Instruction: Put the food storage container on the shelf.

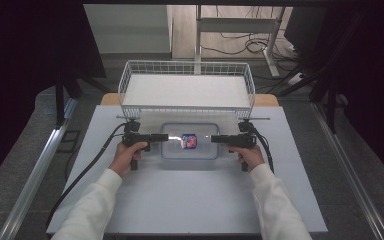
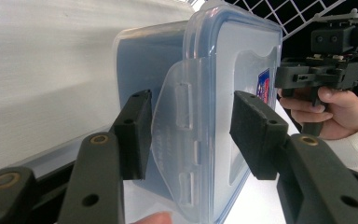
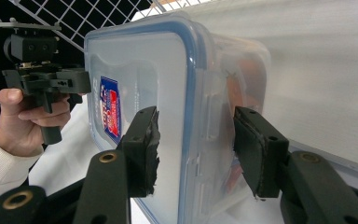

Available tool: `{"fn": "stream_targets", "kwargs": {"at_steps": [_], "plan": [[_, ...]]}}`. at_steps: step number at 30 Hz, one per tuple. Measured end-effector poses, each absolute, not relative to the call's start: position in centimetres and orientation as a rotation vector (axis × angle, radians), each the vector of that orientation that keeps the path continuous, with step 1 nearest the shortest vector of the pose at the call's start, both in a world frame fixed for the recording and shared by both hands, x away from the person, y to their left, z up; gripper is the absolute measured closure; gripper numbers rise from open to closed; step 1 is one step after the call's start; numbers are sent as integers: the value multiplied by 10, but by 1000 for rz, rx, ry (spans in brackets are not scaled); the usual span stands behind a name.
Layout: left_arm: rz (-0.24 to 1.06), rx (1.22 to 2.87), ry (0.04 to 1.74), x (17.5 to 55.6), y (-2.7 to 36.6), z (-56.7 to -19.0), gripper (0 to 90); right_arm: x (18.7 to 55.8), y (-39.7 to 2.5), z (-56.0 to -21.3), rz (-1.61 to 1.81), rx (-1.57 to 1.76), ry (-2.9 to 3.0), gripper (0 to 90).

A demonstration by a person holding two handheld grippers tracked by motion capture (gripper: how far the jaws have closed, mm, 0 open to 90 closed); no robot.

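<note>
A clear plastic box (image 1: 175,148) with a blue-rimmed lid and a red and blue label (image 1: 188,140) lies flat on the white table (image 1: 180,200). My left gripper (image 1: 166,136) is at its left end and my right gripper (image 1: 213,138) at its right end. In the left gripper view the open left gripper (image 2: 191,130) straddles a clear side latch (image 2: 179,140) that sticks out from the box (image 2: 242,56). In the right gripper view the open right gripper (image 3: 196,144) straddles the lid edge and the latch (image 3: 212,116) lying against the wall.
A white wire basket (image 1: 187,108) stands just behind the box, along the table's far edge. Both hands come in from the near side. Metal rails run down either side of the table, and cables trail from both grippers.
</note>
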State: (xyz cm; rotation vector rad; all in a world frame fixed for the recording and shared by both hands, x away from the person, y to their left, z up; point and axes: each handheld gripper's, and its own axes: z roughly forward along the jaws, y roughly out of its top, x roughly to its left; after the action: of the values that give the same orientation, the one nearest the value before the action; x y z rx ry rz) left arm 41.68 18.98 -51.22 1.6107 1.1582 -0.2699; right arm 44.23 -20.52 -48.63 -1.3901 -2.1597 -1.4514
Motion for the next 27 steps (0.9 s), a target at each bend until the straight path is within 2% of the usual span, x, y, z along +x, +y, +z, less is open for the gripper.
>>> {"fn": "stream_targets", "kwargs": {"at_steps": [23, 27], "plan": [[-241, 1567, 1237, 419, 186, -519, 459, 432, -188, -487, -1525, -1595, -2232, 484], [-183, 1574, 1243, 415, 188, -510, 333, 427, -186, -484, -1529, -1601, -2260, 427]]}}
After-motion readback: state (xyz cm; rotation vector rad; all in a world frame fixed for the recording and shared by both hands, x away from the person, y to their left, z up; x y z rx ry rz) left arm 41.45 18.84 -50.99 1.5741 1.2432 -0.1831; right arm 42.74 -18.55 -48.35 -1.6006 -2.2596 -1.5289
